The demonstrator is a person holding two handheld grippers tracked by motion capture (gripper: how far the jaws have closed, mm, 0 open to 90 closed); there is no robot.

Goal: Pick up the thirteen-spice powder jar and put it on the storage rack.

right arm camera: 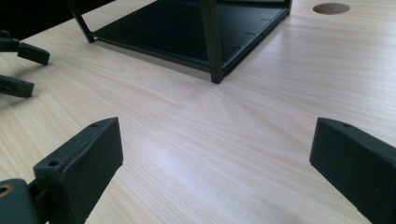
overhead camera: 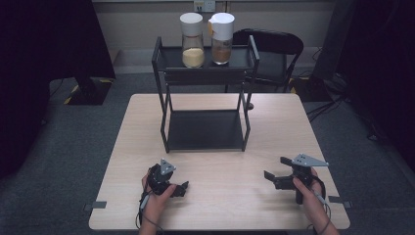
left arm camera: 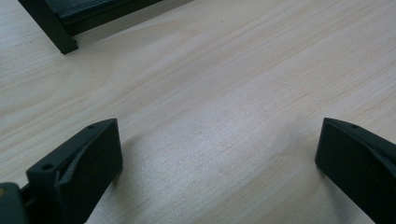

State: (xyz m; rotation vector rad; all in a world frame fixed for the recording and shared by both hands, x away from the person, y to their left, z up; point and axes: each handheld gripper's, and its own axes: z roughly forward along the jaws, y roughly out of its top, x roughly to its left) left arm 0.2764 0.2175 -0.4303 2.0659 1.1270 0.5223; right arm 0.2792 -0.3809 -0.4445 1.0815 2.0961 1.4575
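Toward the far edge of the wooden table (overhead camera: 215, 196), at its middle, stands a black two-tier rack (overhead camera: 205, 129), its lower shelf resting on the tabletop and its upper shelf raised on thin posts. On that upper shelf two jars stand upright side by side, close together but apparently not touching: a white-lidded jar of pale grains (overhead camera: 192, 41) on the left and a white-lidded jar of brown contents (overhead camera: 221, 40) on the right, the latter with what seems to be a small orange tab at its lid, though it is too small to be sure.

Near the front edge, left of centre, the left gripper (overhead camera: 179, 189) lies low over the table in the person's left hand (overhead camera: 155, 196); in its own view its jaws stand wide apart over bare wood, holding nothing, with a foot of the rack at the far left. Toward the front right corner, the right gripper (overhead camera: 275, 171) is held in the right hand (overhead camera: 308, 193), its jaws likewise spread wide and empty, pointing toward the left gripper. A round hole (right arm camera: 331, 8) in the tabletop shows beyond the rack's corner.
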